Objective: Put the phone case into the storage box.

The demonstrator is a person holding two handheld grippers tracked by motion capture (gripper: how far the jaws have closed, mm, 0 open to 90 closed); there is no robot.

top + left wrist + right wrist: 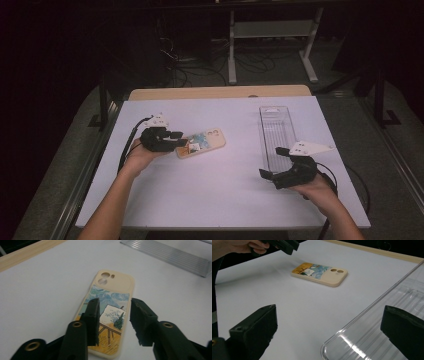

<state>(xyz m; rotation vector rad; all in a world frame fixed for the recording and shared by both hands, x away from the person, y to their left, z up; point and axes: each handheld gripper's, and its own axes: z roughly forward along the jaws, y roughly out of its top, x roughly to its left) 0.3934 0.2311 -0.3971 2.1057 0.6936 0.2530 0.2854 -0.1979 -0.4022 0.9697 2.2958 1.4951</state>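
In the high view we see our left gripper (184, 141) left of centre, its jaws partly apart above the painted end of the phone case (202, 142), which lies flat on the white table (210, 200) just left of the frame's middle. In the left gripper view the cream case (107, 305) runs up the centre between the two black jaws, which do not press on its edges. Our right gripper (272, 161), at lower right, holds its jaws wide apart beside the clear tray (276, 127).
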